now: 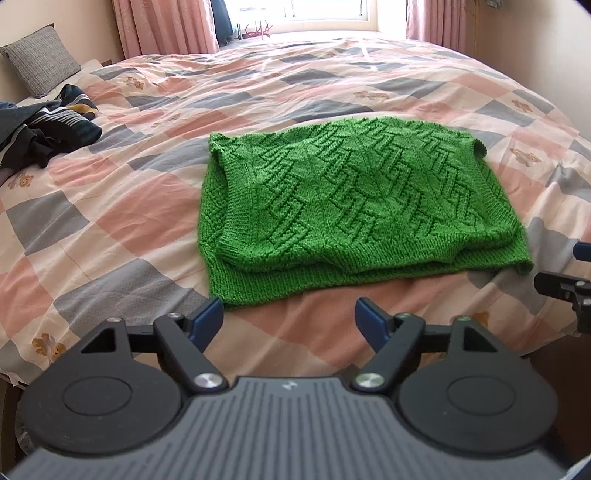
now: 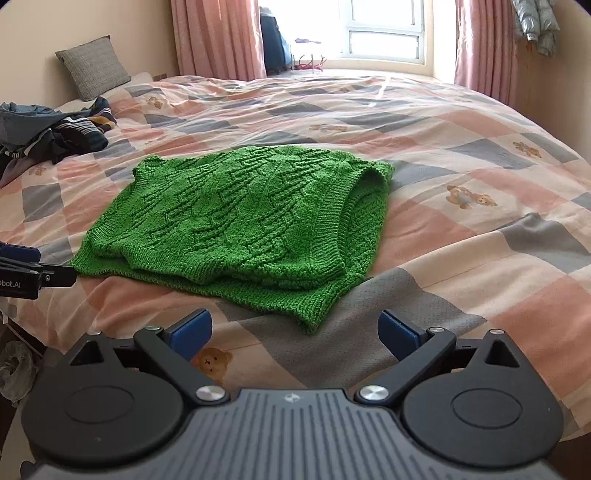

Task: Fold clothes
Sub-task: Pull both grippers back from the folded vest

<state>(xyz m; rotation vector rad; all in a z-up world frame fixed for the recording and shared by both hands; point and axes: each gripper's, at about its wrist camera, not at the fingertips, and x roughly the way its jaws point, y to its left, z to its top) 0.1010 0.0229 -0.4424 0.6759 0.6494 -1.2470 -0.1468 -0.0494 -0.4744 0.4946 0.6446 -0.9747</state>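
Observation:
A green knitted sweater vest (image 1: 347, 206) lies folded in half on the checked bed quilt (image 1: 110, 206). It also shows in the right wrist view (image 2: 243, 221), with an armhole opening at its right side. My left gripper (image 1: 290, 317) is open and empty, just short of the vest's near left corner. My right gripper (image 2: 295, 328) is open and empty, just short of the vest's near right corner. The right gripper's edge shows at the right of the left wrist view (image 1: 565, 291). The left gripper's edge shows at the left of the right wrist view (image 2: 33, 273).
A heap of dark striped clothes (image 1: 48, 125) lies at the bed's far left, also in the right wrist view (image 2: 55, 129). A grey pillow (image 1: 40, 59) leans on the wall behind it. Pink curtains (image 2: 218, 37) and a window (image 2: 384, 29) stand beyond the bed.

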